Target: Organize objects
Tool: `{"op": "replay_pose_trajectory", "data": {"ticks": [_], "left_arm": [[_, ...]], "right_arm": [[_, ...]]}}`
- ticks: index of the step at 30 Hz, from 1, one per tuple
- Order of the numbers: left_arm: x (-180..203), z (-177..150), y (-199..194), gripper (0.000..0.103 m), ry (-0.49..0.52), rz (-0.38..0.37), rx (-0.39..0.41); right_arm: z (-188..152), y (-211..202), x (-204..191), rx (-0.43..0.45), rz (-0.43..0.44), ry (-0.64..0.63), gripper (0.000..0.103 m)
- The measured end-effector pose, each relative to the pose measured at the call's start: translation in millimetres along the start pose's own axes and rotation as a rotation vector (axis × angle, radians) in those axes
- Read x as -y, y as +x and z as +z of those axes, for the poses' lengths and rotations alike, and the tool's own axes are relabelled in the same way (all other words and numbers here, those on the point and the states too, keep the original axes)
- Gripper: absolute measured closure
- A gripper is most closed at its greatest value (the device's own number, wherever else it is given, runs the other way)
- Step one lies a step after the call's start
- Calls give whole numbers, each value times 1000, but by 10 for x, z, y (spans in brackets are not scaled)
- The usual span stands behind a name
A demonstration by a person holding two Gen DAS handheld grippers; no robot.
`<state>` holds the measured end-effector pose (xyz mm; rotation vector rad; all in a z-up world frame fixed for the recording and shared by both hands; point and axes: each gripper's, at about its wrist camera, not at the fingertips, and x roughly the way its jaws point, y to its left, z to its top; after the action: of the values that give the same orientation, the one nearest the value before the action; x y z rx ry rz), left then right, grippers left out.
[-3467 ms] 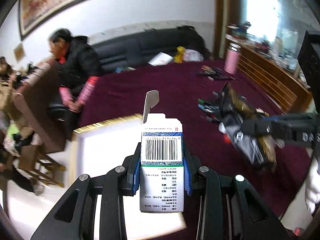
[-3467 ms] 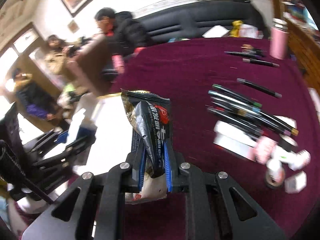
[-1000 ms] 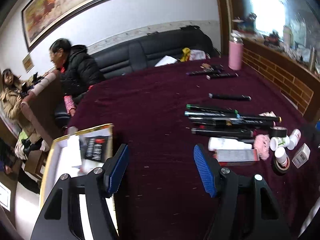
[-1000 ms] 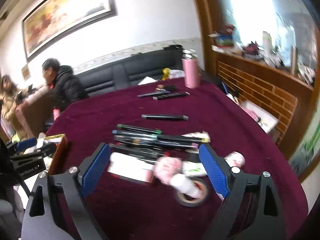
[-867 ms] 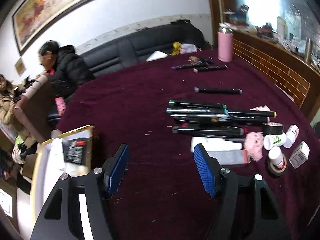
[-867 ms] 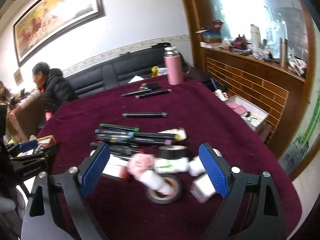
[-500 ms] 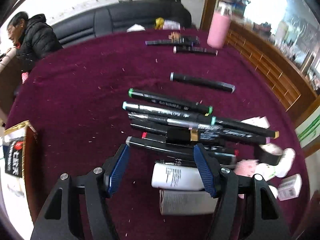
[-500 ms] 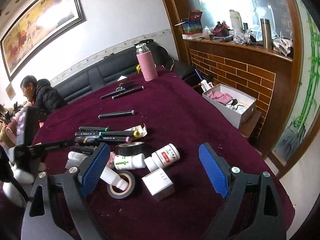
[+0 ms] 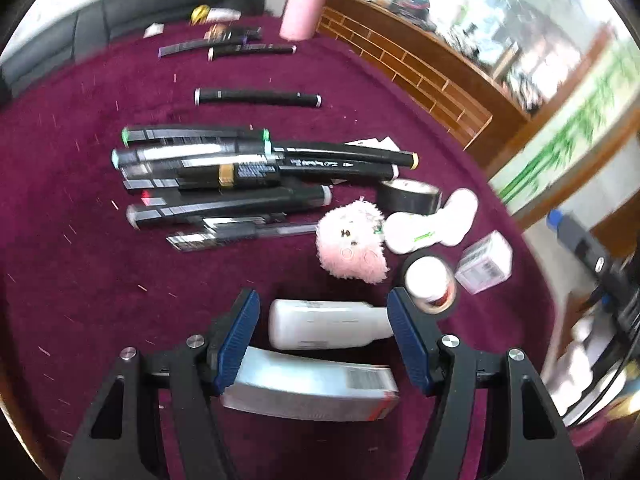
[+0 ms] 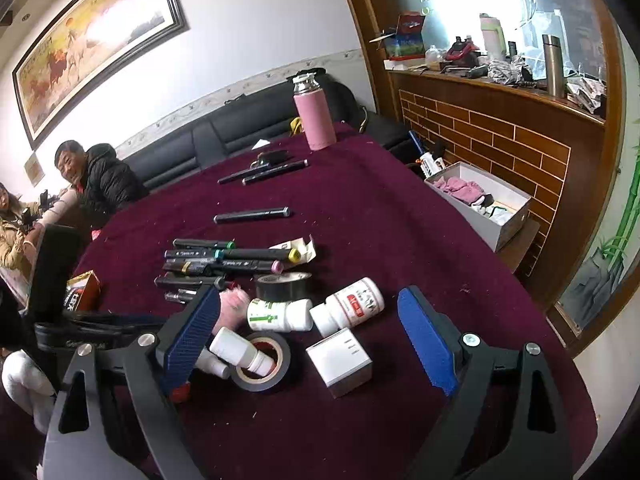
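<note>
My left gripper [image 9: 322, 298] points steeply down at the maroon cloth, open. A white bottle [image 9: 328, 324] lies on its side between the blue pads, and a grey carton [image 9: 312, 390] lies just nearer; neither is squeezed. Beyond them are a pink fluffy ball [image 9: 352, 240] and a pile of black markers [image 9: 224, 172]. My right gripper [image 10: 308, 294] stands wide open and holds nothing. It hovers over a small white box [image 10: 340, 360], two white bottles [image 10: 348, 306] and a tape roll [image 10: 260, 360] with a bottle resting in it.
A pink flask [image 10: 314, 116] stands at the table's far end beside loose markers [image 10: 264, 170]. An open white box of cloths [image 10: 480, 200] sits off the table's right edge. A gold-rimmed tray [image 10: 84, 288] lies at the left. A person [image 10: 96, 176] sits by the black sofa.
Both grippers let go of their carton and snack packet at the tray. The left swung right and tipped down over the white bottle. The right moved over the bottles and small box.
</note>
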<state>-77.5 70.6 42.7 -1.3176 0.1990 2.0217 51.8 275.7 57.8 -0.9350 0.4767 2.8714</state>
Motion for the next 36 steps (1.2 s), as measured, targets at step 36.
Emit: {"op": "replay_pose_trajectory", "data": {"ticks": [36], "left_arm": [[-180, -934, -474, 46, -326, 392, -5]], "right_arm": [[-43, -111, -611, -63, 180, -177, 12]]}}
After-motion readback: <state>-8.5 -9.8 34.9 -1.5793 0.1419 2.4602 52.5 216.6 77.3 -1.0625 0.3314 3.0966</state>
